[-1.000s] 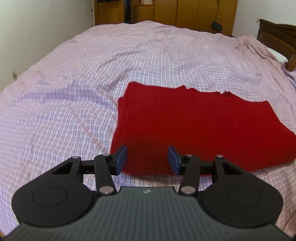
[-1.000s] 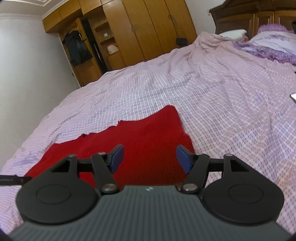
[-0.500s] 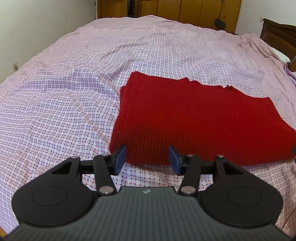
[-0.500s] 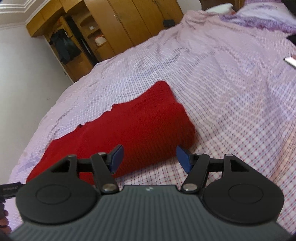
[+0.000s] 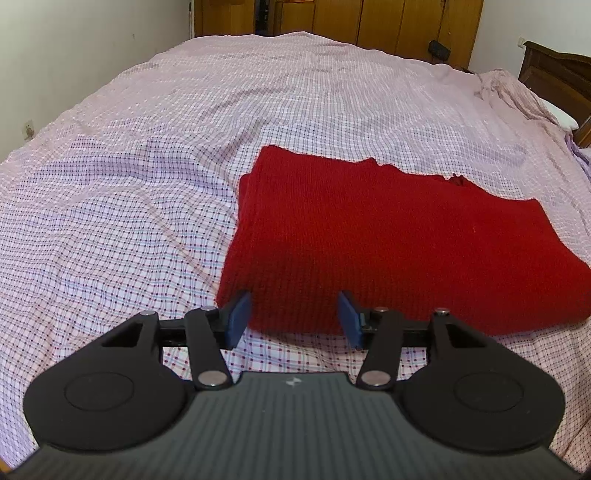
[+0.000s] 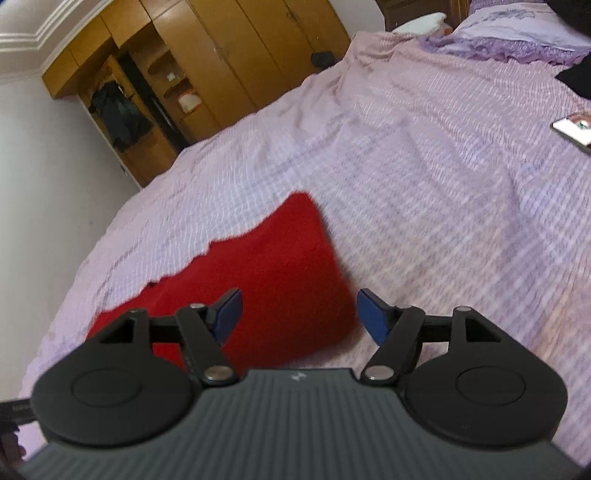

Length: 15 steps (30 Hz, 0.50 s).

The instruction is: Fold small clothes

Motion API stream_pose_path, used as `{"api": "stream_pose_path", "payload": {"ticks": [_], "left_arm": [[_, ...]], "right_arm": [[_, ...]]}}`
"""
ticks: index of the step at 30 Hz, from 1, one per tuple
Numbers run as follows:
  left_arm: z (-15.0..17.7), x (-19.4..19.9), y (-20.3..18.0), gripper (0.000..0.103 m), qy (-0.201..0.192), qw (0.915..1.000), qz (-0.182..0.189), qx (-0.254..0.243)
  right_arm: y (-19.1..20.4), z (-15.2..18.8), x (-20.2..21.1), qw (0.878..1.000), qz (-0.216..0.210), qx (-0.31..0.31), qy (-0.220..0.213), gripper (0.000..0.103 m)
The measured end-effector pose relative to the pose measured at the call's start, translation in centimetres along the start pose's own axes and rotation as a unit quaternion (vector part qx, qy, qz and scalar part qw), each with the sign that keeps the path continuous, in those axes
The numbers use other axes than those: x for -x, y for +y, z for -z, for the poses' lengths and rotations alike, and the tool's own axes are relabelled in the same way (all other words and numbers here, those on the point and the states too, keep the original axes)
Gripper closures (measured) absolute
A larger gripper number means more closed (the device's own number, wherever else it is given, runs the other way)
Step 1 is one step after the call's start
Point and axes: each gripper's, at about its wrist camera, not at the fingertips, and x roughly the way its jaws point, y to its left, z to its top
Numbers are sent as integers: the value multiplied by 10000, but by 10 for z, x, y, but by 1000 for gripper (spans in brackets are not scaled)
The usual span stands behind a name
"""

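A red knitted garment [image 5: 388,236] lies folded into a flat rectangle on the checked pink bedsheet [image 5: 129,206]. My left gripper [image 5: 293,317] is open and empty, held just short of the garment's near edge, close to its left corner. In the right wrist view the same red garment [image 6: 266,273] lies ahead and to the left. My right gripper [image 6: 299,314] is open and empty, above the garment's near right corner. That view is blurred by motion.
Wooden wardrobes [image 6: 229,66] stand along the far wall. A purple pillow [image 6: 517,33] and a dark wooden headboard [image 5: 557,74] are at the bed's right end. A phone [image 6: 572,131] and a black item [image 6: 576,74] lie on the sheet at far right.
Both grippers have pulled back and up from the garment, staying open. The garment lies still. The right wrist view has swung and tilted.
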Motion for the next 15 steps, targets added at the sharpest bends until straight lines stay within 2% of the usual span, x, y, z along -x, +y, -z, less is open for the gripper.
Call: {"api": "stream_pose_path", "payload": {"ticks": [3,10,15], "left_arm": [[-3,-1,-1,45,-35,10000,-12,-19],[-8,-9,-9,45,-77,9998,-110,-120],[-12,-16,-15,44,-97,9995,-233,-215]], "right_arm": [[-11,-15,-14,9999,-134,11,58,31],[-37,-26,-68,9955,-547,-308,706,30],[-42,-26,-90,9926,-912,-188,774,30]]}}
